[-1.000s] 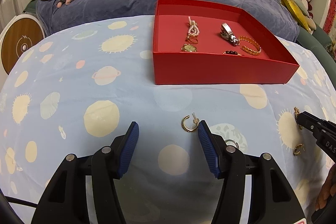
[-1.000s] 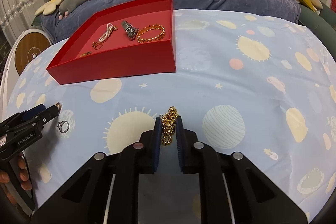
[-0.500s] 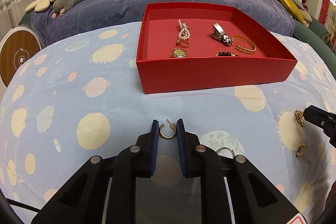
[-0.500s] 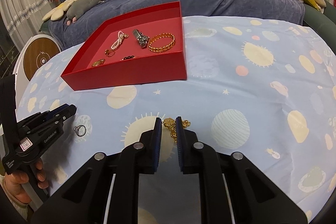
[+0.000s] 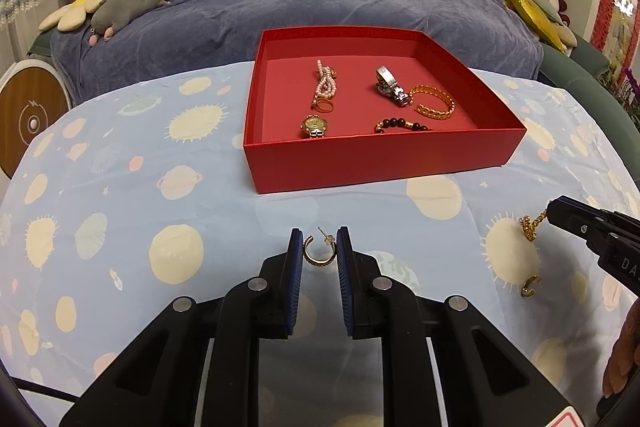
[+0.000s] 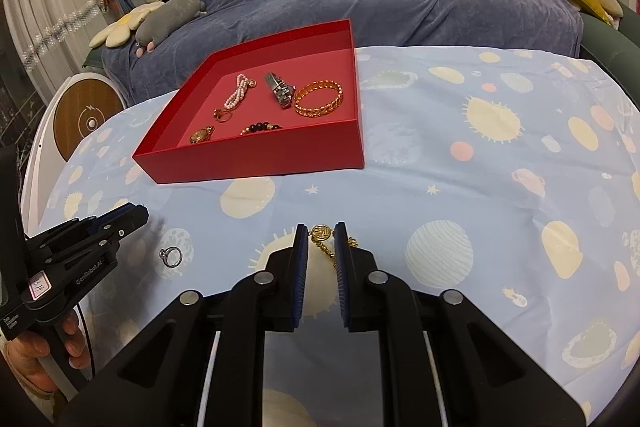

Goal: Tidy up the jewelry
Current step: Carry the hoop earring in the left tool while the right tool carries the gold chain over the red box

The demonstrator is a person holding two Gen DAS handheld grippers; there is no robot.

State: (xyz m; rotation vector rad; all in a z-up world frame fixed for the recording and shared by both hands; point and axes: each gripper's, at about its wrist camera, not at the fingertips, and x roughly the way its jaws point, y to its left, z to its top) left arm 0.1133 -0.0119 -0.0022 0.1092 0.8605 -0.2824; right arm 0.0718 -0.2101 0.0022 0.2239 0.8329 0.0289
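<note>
The left gripper (image 5: 319, 247) points forward and steeply down, its two blue-padded jaws drawn close and level with each other, a gold hoop earring (image 5: 319, 253) pinched between the pads near their tips; seen from the right wrist view, it enters from the left edge, its black fingers tapering to a closed point, a hand (image 6: 38, 359) wrapped around its grip below. The right gripper (image 6: 322, 245) is angled down likewise, jaws narrowly set and clamped on a gold chain (image 6: 325, 241) that sits between the pads at the tips and trails back under the right-hand jaw.
</note>
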